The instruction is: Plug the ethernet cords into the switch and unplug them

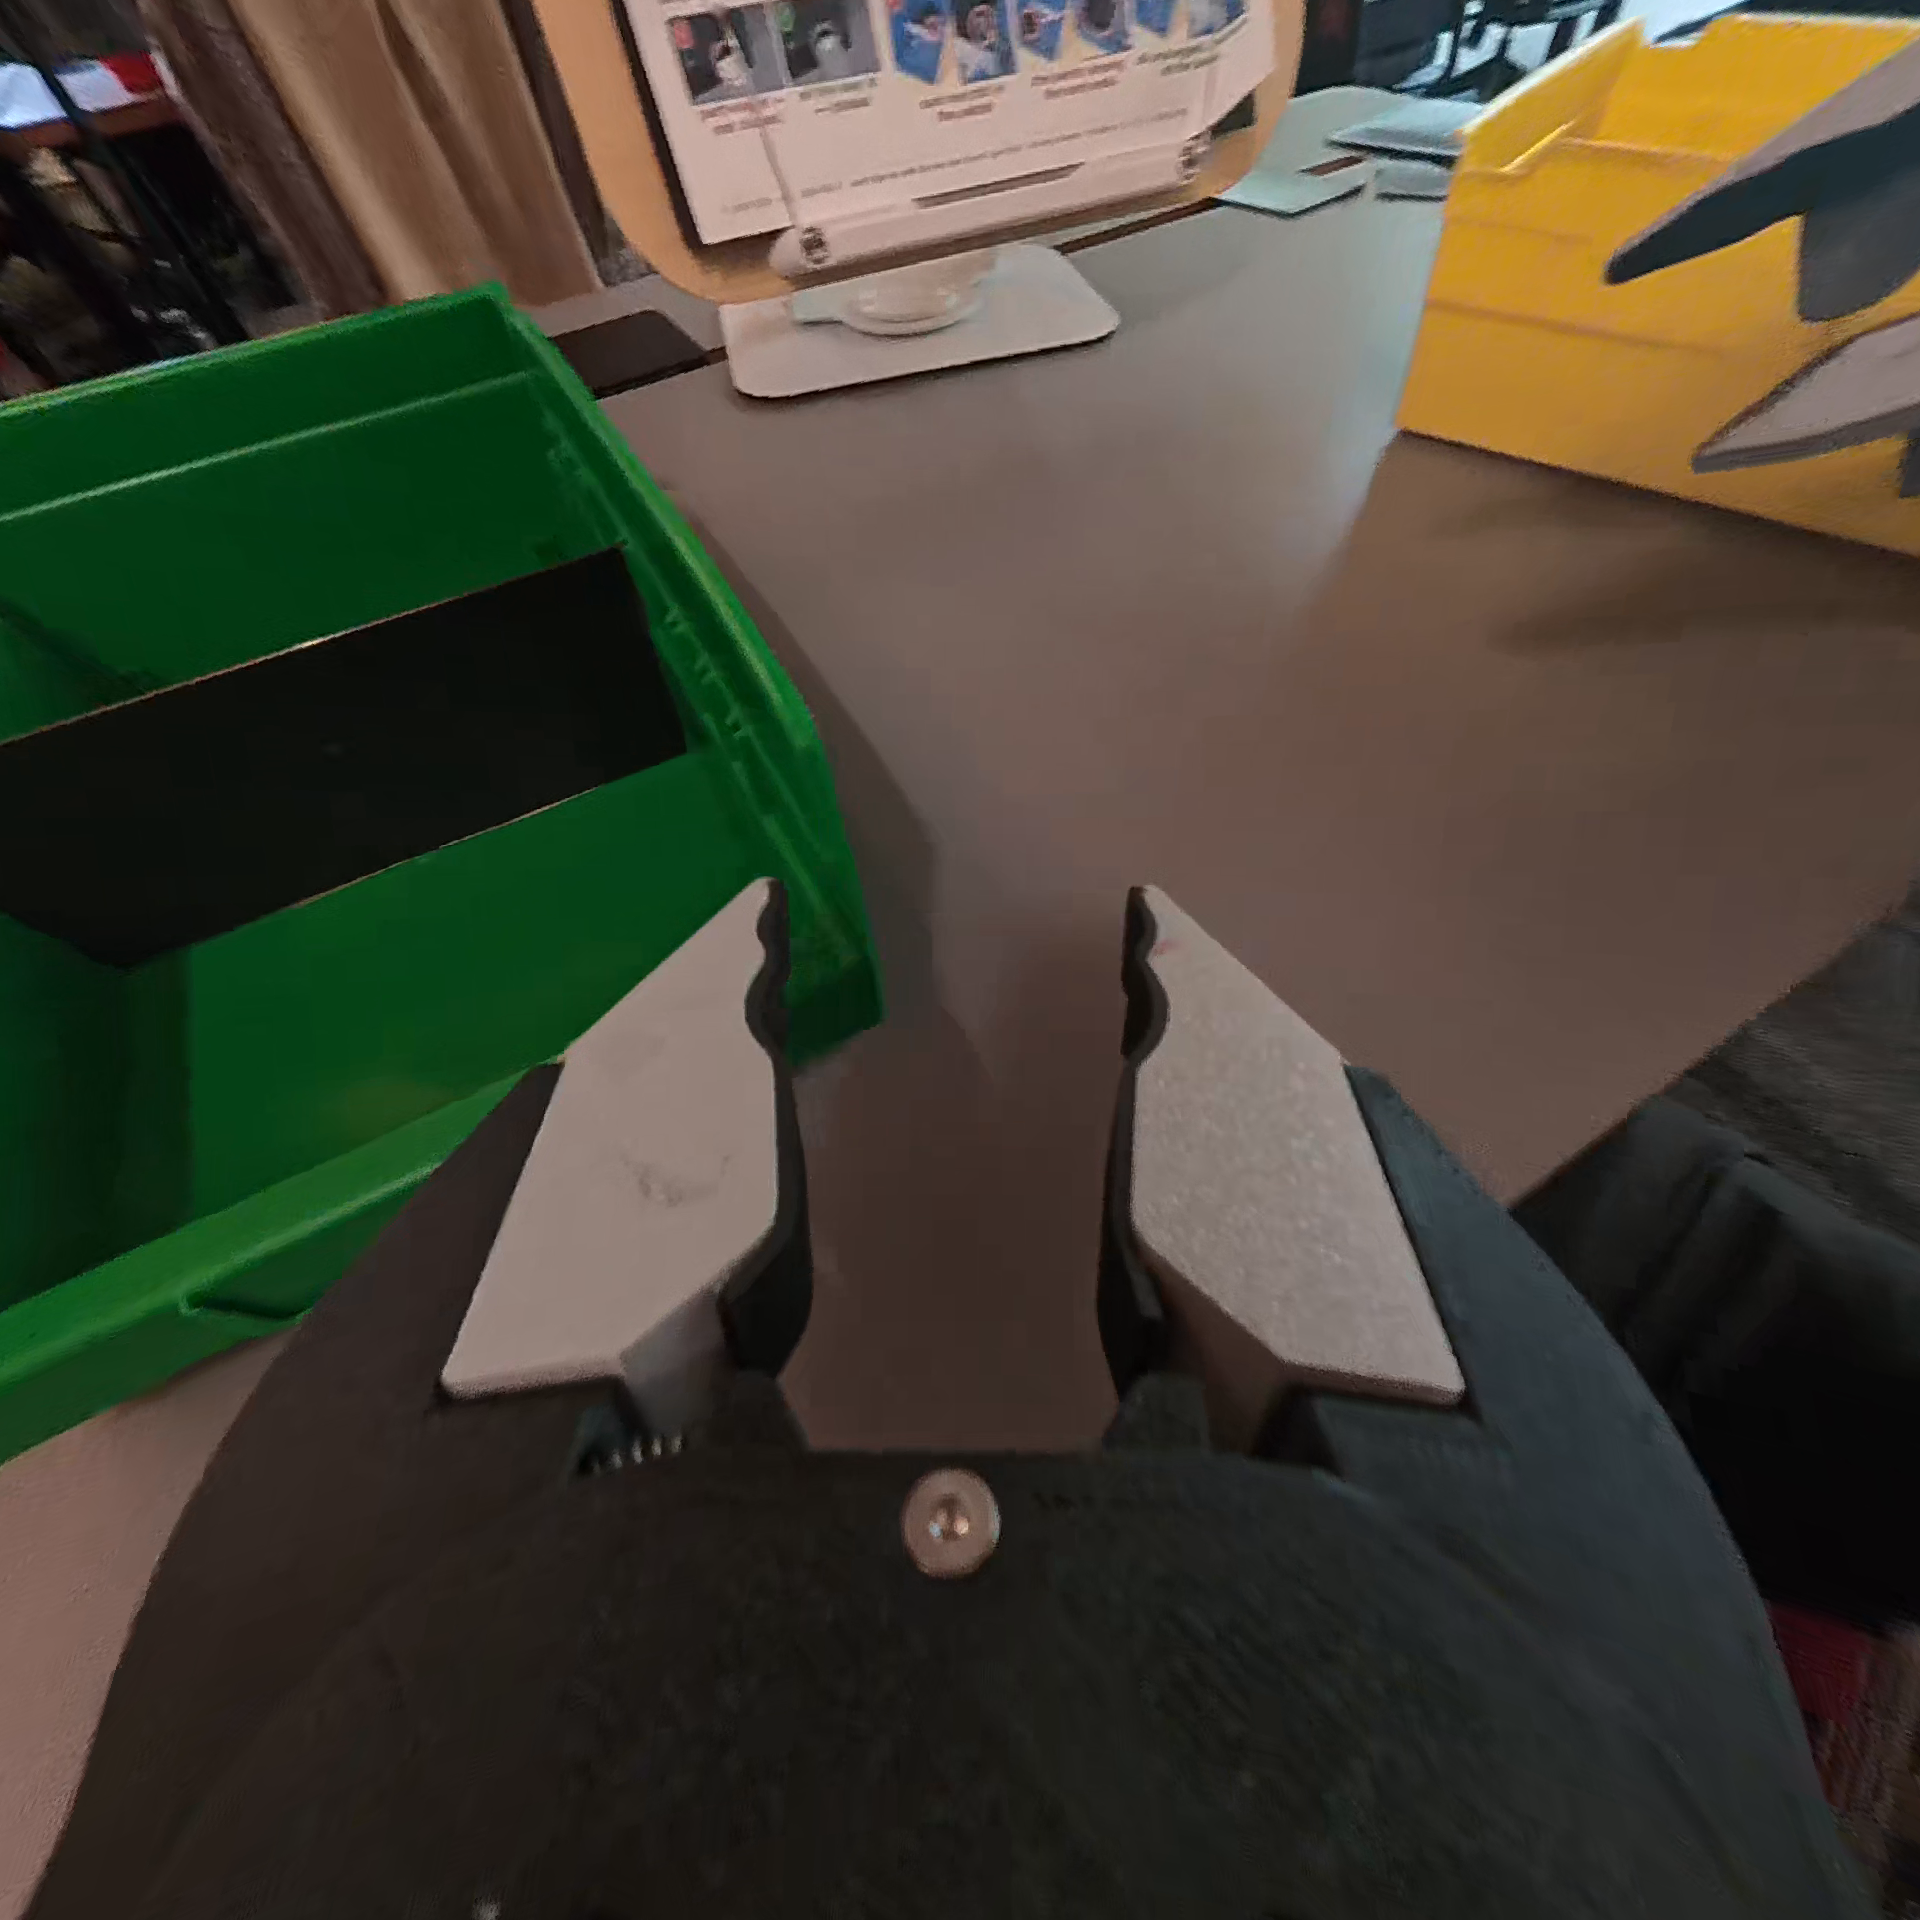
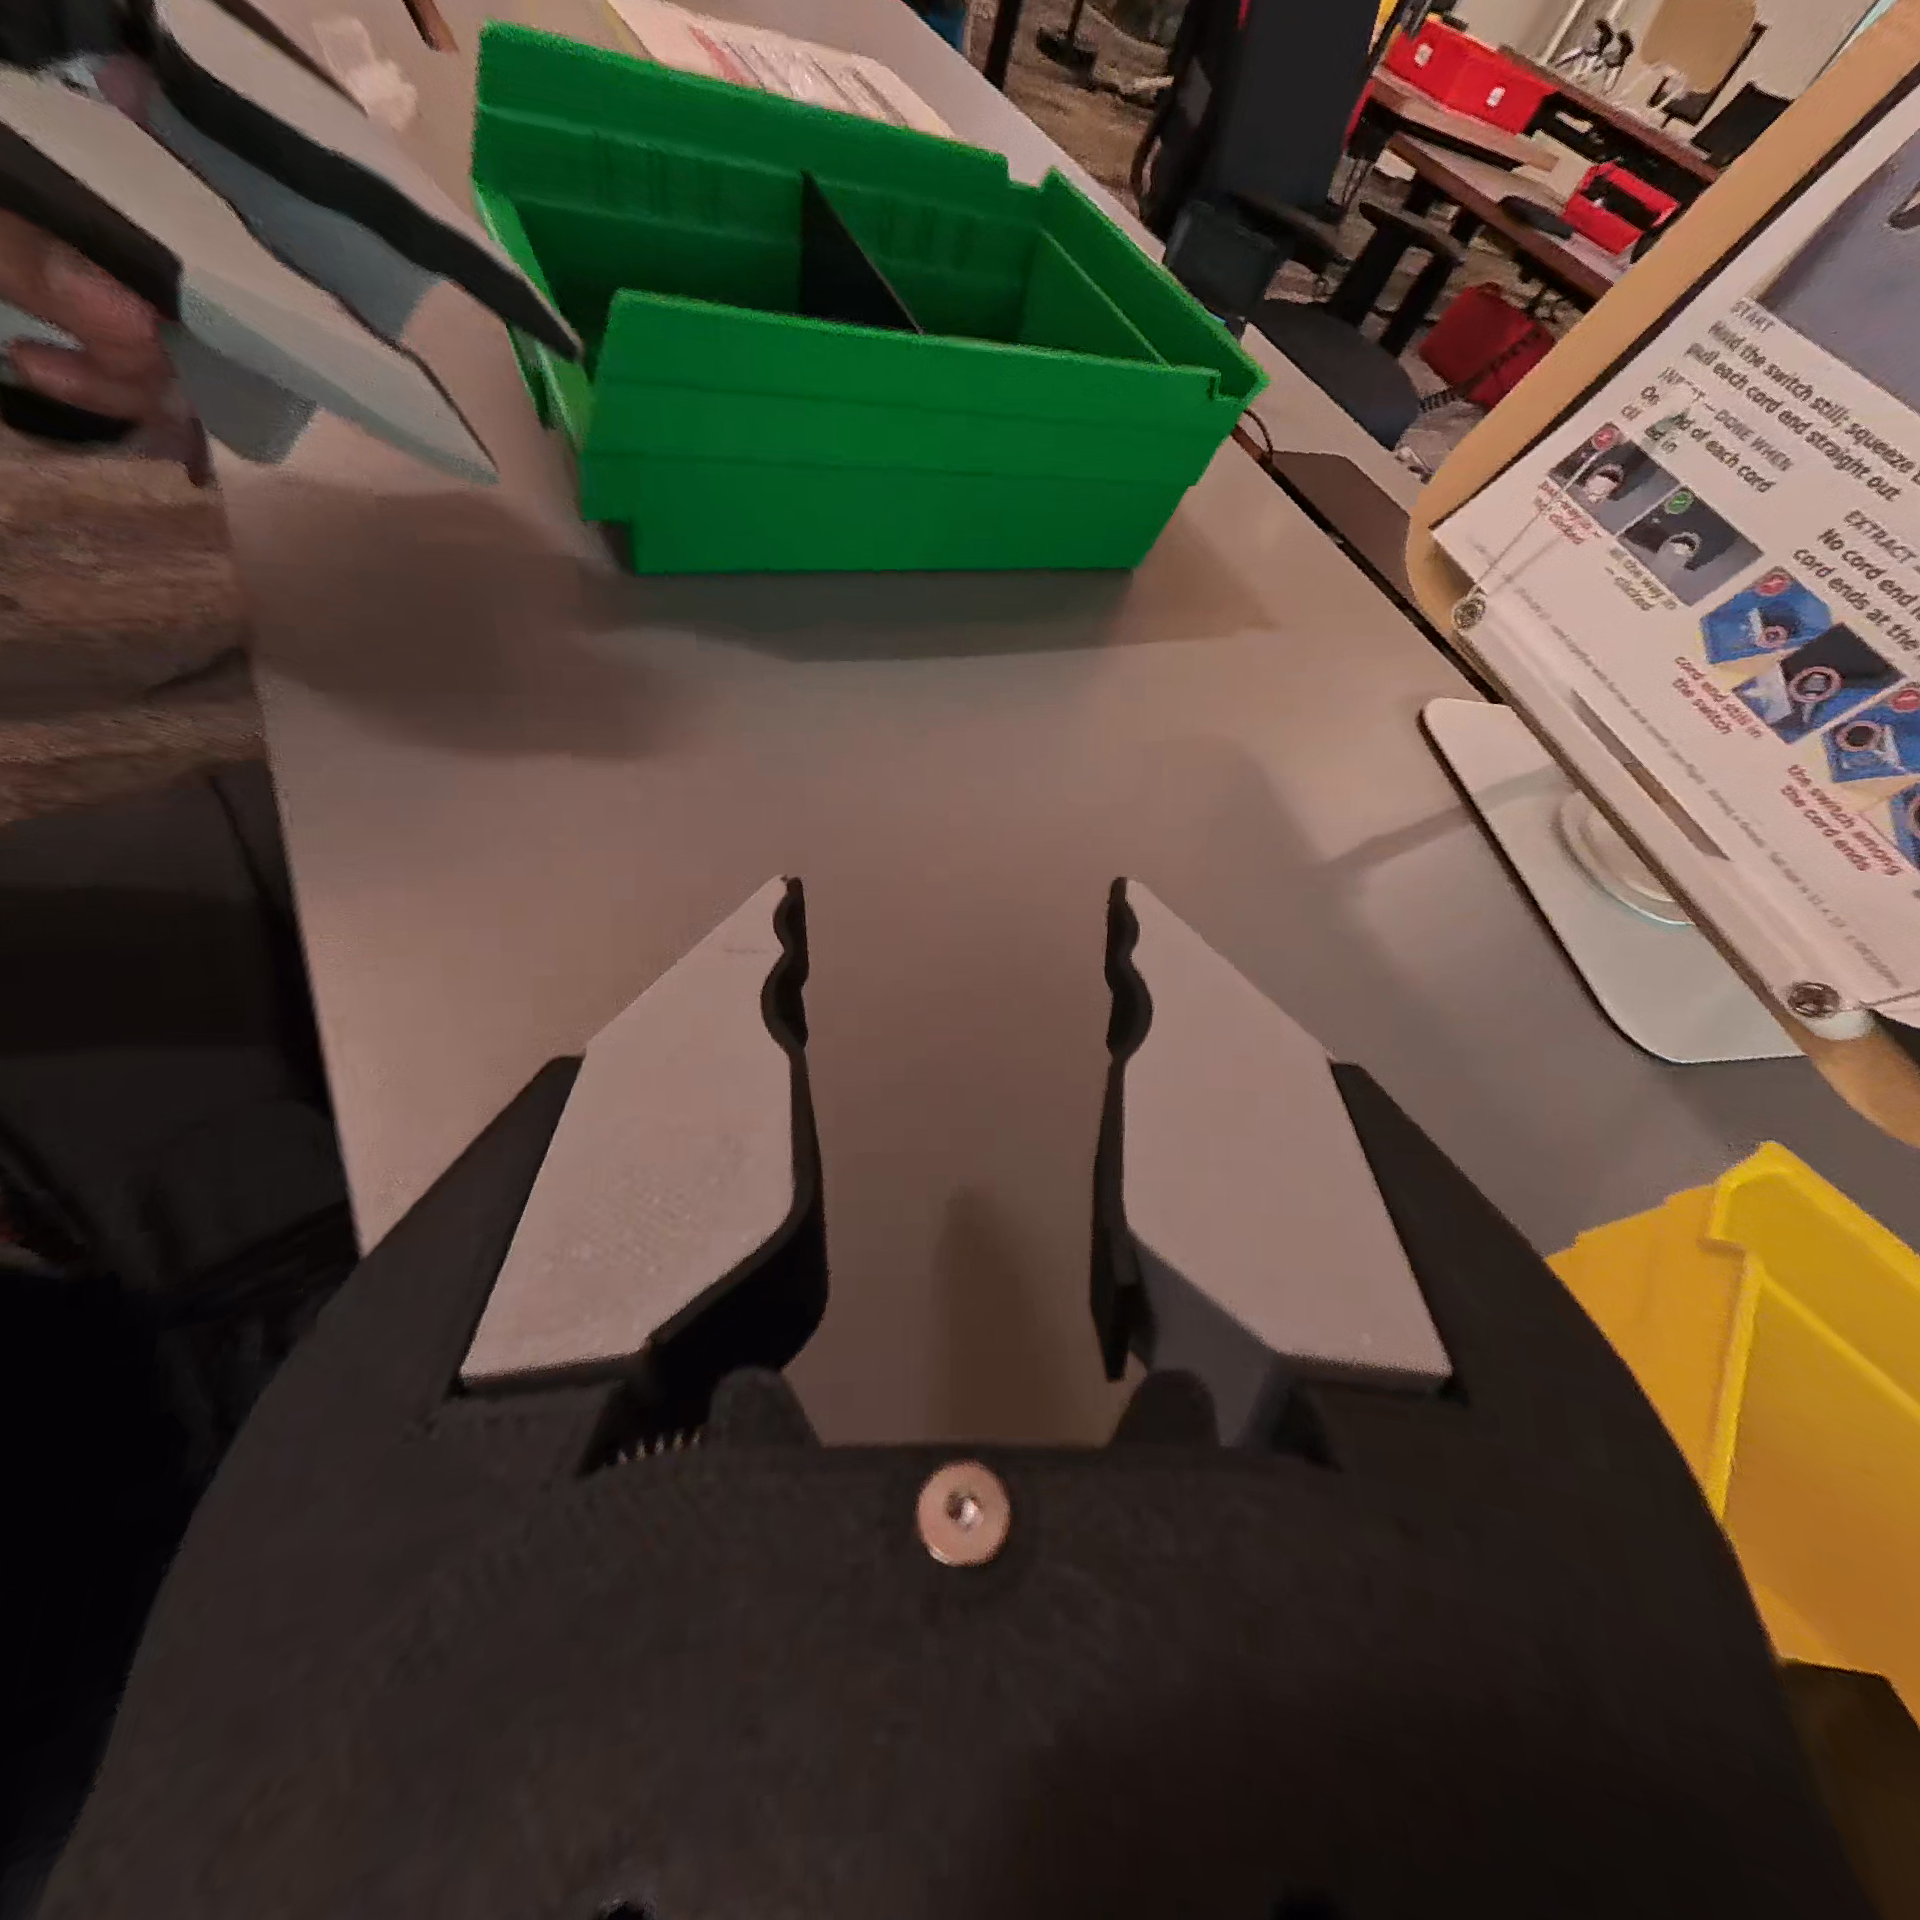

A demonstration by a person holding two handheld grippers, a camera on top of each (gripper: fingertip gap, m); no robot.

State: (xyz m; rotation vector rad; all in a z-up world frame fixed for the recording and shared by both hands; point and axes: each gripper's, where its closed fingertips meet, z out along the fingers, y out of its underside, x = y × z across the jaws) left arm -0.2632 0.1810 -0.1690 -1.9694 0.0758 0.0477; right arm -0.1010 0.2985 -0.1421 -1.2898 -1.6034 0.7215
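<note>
Green bin (image 2: 873, 416) front only rightward; both grippers (image 1: 951, 935) (image 2: 954, 925) wide, seemingly empty.

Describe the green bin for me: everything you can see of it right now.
The green bin is an open-topped rectangular tub, apparently glossy moulded plastic, with ribbed walls and a stepped rim. A black divider stands upright inside, splitting it into compartments; the parts in view hold nothing, though the floor is partly hidden. It sits flat and upright on the grey table. The left gripper, jaws open, hovers by its near corner; whether they touch is unclear.
</note>
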